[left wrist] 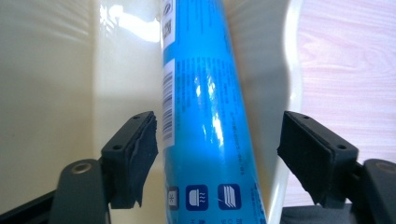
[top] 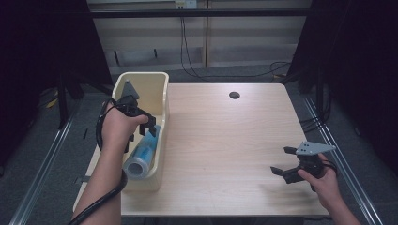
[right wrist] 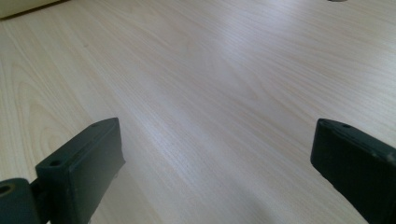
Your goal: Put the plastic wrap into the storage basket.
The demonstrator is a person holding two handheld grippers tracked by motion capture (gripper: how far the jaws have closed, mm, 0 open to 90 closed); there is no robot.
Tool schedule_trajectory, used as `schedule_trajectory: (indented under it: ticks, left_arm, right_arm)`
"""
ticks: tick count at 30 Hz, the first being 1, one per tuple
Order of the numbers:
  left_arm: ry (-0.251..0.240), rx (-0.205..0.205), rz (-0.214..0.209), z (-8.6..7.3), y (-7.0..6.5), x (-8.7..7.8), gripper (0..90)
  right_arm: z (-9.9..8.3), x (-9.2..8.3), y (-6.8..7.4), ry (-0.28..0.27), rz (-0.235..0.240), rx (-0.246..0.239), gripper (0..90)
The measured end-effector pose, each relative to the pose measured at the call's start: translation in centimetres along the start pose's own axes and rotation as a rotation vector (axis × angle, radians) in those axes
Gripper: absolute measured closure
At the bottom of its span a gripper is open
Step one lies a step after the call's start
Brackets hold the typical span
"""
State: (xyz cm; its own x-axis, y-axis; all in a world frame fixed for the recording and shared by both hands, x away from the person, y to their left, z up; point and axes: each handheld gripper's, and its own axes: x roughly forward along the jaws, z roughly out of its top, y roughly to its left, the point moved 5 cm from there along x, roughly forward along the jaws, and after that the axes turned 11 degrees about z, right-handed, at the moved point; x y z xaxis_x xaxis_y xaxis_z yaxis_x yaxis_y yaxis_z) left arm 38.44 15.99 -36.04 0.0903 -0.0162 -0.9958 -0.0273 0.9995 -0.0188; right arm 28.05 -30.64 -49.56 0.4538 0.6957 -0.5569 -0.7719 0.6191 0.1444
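At left-centre of the high view, the left gripper (top: pixel 149 127) hangs over the cream plastic bin (top: pixel 162 93) that sits at the left edge of the wooden table (top: pixel 225 140). Blue roll (top: pixel 143 157) lies inside the bin, long axis running from the gripper down toward lower left of frame, its open end facing the camera, wrapped in shiny film. Left hand (top: pixel 116 129) comes up from bottom left with the black cable (top: pixel 101 199) looping round the forearm.

Left gripper view: blue roll (left wrist: pixel 205 116) runs up the middle of frame, barcode and printed icons on its wrap, cream bin wall (left wrist: pixel 51 84) left of it, bin rim and table at right. Both pads (left wrist: pixel 140 154) stand off the roll, gaps on each side, so the jaws are spread around it and pinching nothing; roll rests in the bin on its own.

Lower right of the high view: right gripper (top: pixel 284 161) in the right hand (top: pixel 324 180), low over bare tabletop, well apart from the bin, grey three-cornered plate (top: pixel 312 148) on top. Jaws spread wide, nothing between them. Right gripper view backs this: two black jaws far apart at bottom corners, wood grain (right wrist: pixel 210 93) between.

Round dark hole (top: pixel 234 95) in the table at upper centre. Cables (top: pixel 197 70) on the floor beyond the table.
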Motion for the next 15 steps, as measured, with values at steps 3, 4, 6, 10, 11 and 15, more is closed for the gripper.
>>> schedule_trajectory:
  ticks: [3, 4, 6, 10, 11, 15]
  left_arm:
    - [-0.029, 0.008, -0.007, 0.1, -0.2, -0.4, 22.8]
    - [-0.031, 0.019, -0.015, 0.1, -0.2, -0.7, 22.9]
    - [-0.046, 0.026, -0.014, 0.2, -0.3, -0.8, 20.4]
    - [-0.101, 0.053, -0.031, 0.3, -0.7, -1.6, 14.5]
    - [-0.112, 0.064, -0.035, 0.3, -0.9, -1.9, 14.5]
    - [-0.156, 0.102, -0.054, 0.3, -1.8, -2.8, 9.7]
  right_arm:
    - [0.0, -0.1, 0.0, -0.004, 0.002, -0.002, 2.1]
    - [0.0, -0.1, -0.1, -0.004, -0.002, -0.003, 2.1]
    - [0.0, -0.1, 0.0, -0.003, -0.002, 0.001, 2.1]
    - [0.1, 0.0, 0.0, -0.006, -0.001, -0.008, 2.1]
    - [0.1, 0.0, 0.0, -0.006, -0.001, -0.008, 2.1]
    - [0.1, -0.1, 0.1, -0.007, -0.004, -0.006, 2.1]
